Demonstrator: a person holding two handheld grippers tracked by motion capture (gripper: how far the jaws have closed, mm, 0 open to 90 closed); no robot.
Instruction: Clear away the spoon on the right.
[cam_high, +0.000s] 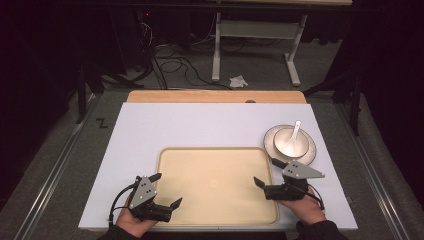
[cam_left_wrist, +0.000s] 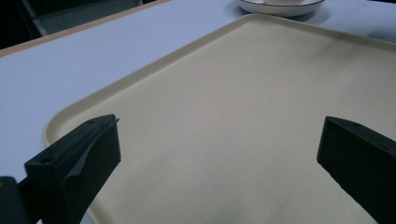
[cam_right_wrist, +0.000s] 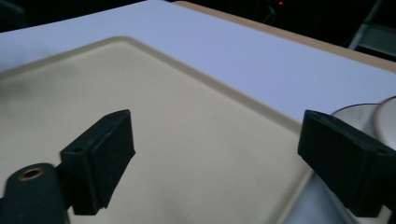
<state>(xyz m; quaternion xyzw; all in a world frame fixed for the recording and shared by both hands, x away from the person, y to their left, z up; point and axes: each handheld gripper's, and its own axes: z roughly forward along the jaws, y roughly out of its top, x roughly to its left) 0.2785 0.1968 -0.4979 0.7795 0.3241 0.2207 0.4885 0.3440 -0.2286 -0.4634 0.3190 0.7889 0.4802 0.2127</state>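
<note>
A beige tray (cam_high: 215, 148) lies empty in the near middle of the white mat. To its upper right stands a white plate (cam_high: 270, 137) carrying a white bowl (cam_high: 287, 145) with a white spoon (cam_high: 296, 129) in it. My left gripper (cam_high: 169, 189) hovers over the tray's near left corner, open, with nothing between its fingers; the left gripper view looks across the bare tray (cam_left_wrist: 243, 93) toward the plate (cam_left_wrist: 280, 7). Over the tray's right edge my right gripper (cam_high: 265, 172) is open and empty too, just in front of the plate (cam_right_wrist: 355, 112).
The white mat (cam_high: 200, 120) covers most of a wooden table (cam_high: 215, 96). Beyond it the floor holds cables, a crumpled paper (cam_high: 238, 80) and the legs of a white desk frame (cam_high: 216, 50). Metal rails run along both sides.
</note>
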